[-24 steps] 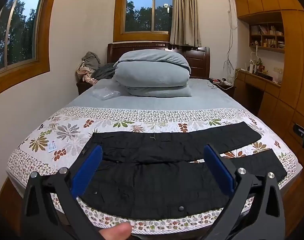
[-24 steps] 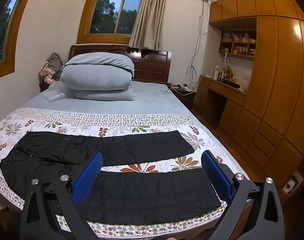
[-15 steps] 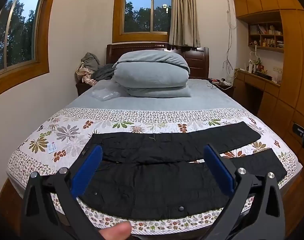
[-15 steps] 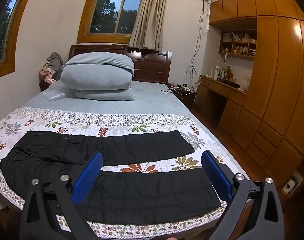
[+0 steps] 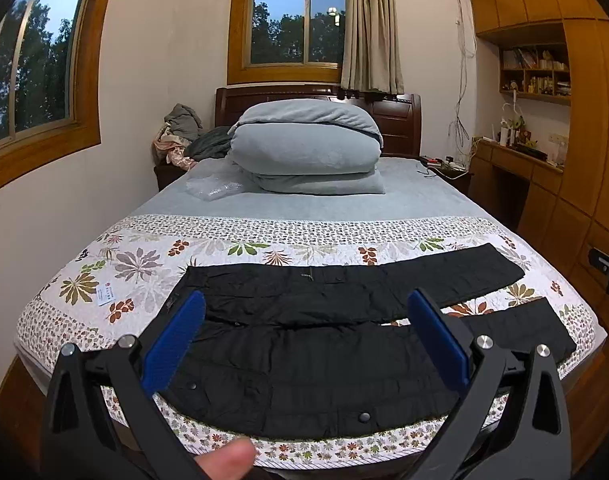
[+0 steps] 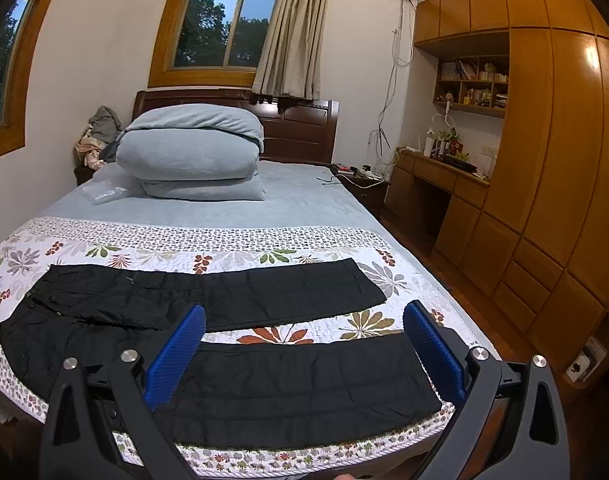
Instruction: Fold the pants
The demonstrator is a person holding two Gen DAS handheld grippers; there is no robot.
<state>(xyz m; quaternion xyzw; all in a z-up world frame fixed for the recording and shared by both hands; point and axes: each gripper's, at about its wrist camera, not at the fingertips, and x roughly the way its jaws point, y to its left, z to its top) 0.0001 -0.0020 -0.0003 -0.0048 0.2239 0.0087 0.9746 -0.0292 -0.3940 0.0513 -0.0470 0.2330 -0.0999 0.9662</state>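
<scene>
Left wrist view: left tongs (image 5: 306,342) spread wide, holding nothing, above the waist end of the black pants (image 5: 328,344). Pants lie flat on the floral quilt (image 5: 144,256) near the foot of the bed, legs apart, pointing right. Right tongs (image 6: 304,354) also wide apart, empty, over the near leg.
</scene>
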